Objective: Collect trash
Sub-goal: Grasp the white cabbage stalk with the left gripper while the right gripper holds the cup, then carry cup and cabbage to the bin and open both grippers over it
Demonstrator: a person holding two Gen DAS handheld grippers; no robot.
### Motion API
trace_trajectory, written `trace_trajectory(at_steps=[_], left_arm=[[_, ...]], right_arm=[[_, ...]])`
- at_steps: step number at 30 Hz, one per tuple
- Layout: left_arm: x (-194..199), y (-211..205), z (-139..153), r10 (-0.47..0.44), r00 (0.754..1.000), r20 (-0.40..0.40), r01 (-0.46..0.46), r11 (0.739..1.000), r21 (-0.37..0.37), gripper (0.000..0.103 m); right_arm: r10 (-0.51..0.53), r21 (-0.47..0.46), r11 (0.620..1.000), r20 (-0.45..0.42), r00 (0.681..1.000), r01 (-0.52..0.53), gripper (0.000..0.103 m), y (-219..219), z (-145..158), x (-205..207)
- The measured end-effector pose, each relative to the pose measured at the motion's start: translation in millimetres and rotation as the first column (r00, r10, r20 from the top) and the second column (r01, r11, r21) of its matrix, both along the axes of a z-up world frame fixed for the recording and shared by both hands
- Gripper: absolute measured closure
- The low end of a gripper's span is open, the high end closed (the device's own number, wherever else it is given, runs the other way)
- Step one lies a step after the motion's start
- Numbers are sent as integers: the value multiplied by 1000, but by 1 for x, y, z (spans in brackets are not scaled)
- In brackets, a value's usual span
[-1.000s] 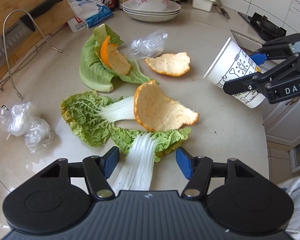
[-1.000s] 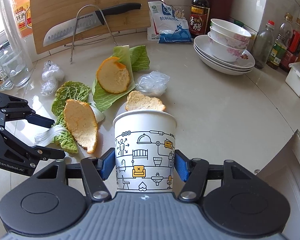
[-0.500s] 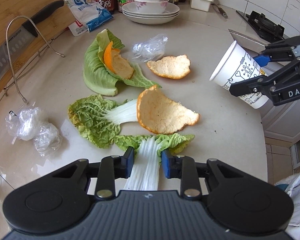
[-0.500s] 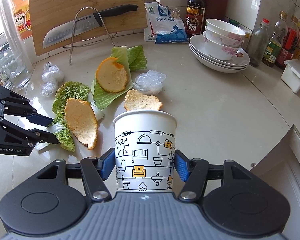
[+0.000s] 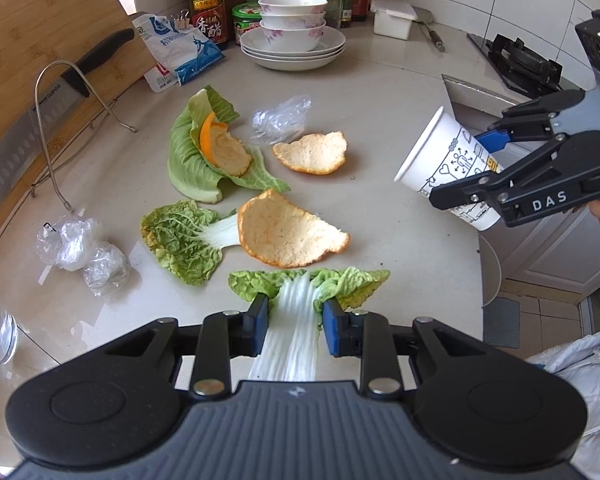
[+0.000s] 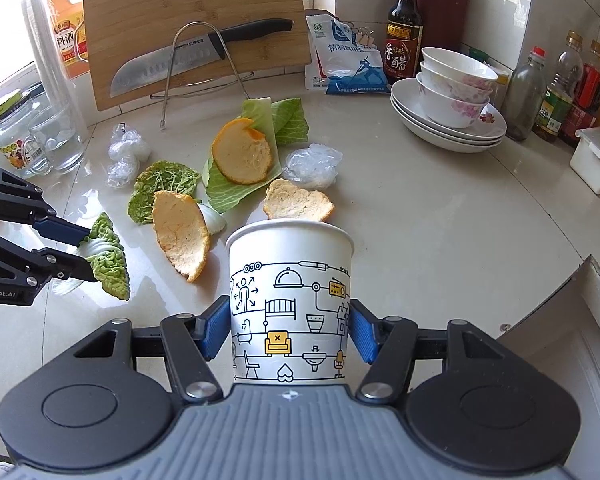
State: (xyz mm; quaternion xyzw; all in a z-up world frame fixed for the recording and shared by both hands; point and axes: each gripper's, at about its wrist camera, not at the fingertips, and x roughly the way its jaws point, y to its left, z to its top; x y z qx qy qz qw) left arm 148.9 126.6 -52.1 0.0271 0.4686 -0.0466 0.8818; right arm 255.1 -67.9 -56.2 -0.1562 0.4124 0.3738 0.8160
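Everywhere, scraps litter the pale countertop (image 5: 400,92) (tiled kitchen corner).

Two close, downward wrist views, shared countertop (image 5: 400,92)

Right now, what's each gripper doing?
Left gripper: shut on the cabbage leaf.
Right gripper: shut on the paper cup.

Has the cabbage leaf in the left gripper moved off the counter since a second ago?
Yes. The cabbage leaf, clamped in the left gripper, has lifted clear of the counter, away from the large orange peel.
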Motion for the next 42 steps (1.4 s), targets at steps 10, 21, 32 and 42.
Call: trace_trajectory(at_steps=[10, 21, 32, 42], left_arm=[[11, -50, 17, -70, 997, 44, 71, 997, -19, 76], [51, -131, 15, -218, 974, 70, 221, 974, -46, 76], [90, -206, -1, -296, 953, 72, 301, 951, -67, 76], [116, -249, -22, -271, 961, 45, 274, 958, -83, 76]], right_arm=[[-68, 10, 998, 8, 998, 68, 36, -50, 5, -4], [-301, -5, 954, -1, 954, 301, 36, -154, -12, 1], [-489, -85, 871, -57, 871, 484, 36, -244, -79, 23], [-494, -174, 866, -160, 854, 469, 35, -258, -162, 62]])
